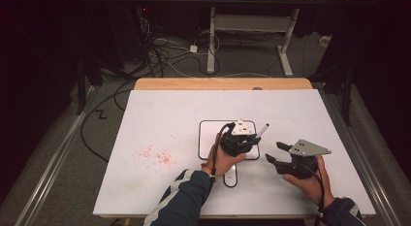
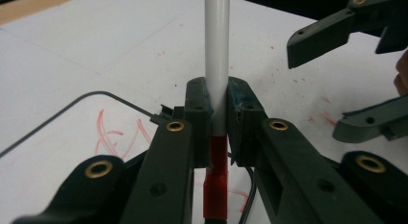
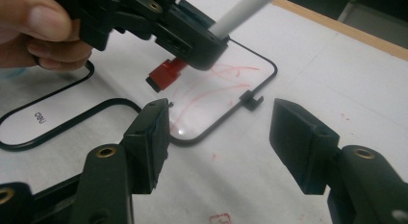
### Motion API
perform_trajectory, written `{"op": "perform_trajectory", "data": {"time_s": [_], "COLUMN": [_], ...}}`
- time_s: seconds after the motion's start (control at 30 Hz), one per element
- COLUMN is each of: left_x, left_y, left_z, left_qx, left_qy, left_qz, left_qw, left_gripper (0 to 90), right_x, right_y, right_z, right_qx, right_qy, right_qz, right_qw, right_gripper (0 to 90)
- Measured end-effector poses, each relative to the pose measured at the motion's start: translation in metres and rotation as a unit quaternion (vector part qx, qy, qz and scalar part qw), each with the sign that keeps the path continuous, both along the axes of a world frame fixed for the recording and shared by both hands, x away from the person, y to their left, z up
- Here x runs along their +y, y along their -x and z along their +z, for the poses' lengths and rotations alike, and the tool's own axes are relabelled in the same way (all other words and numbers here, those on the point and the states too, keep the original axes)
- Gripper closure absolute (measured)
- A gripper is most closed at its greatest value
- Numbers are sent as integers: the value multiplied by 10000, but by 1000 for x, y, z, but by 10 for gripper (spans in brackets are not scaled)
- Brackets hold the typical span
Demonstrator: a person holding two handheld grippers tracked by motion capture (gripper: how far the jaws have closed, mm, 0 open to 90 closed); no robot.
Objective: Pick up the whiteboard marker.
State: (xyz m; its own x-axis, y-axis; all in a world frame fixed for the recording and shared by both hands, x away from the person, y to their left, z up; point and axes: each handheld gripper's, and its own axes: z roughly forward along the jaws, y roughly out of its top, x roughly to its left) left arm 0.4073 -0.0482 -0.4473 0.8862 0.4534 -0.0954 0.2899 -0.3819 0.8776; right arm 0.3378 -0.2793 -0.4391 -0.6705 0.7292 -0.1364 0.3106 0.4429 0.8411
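My left gripper [image 1: 251, 137] is shut on a marker [image 1: 262, 130] over a small black-framed drawing board [image 1: 206, 138] in the middle of the white sheet. In the left gripper view the jaws pinch the white barrel [image 2: 216, 65], with the red end [image 2: 215, 185] below them. In the right gripper view that red end [image 3: 166, 72] hangs just above the board [image 3: 260, 77], which bears red scribbles. To the right of the board my right gripper [image 1: 275, 153] is open with nothing between its fingers [image 3: 149, 137], pointing at the left gripper [image 3: 159, 22].
The white sheet [image 1: 169, 114] covers most of the wooden table [image 1: 223, 84]. Red specks [image 1: 155, 155] mark it at the left. A rounded black outline with small lettering [image 3: 41, 116] joins the board's near side. Cables [image 1: 160, 56] and a desk frame [image 1: 252, 27] stand on the floor beyond.
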Motion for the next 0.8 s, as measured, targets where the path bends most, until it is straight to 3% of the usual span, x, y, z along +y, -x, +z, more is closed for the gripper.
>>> {"op": "perform_trajectory", "data": {"time_s": [0.13, 0.3, 0.4, 0.67, 0.8], "left_x": [7, 17, 21, 29, 31], "left_y": [5, 10, 14, 23, 26], "left_z": [4, 7, 7, 7, 4], "left_qx": [-105, -179, -215, -325, -326], "left_qy": [65, 80, 121, 29, 42], "left_qz": [-44, -72, -100, -174, -198], "left_qw": [9999, 9998, 9996, 9993, 9993], "left_gripper": [790, 790, 789, 789, 788], "right_x": [-1, 1, 5, 16, 22], "right_y": [-3, -7, -7, -1, 1], "right_z": [3, 12, 16, 22, 27], "right_qx": [18, -176, -175, -262, -314], "right_qy": [-204, -544, -679, -696, -724], "right_qz": [11, 90, 164, 437, 554], "right_qw": [9998, 9983, 9974, 9963, 9953], "right_gripper": [435, 437, 423, 386, 412]}}
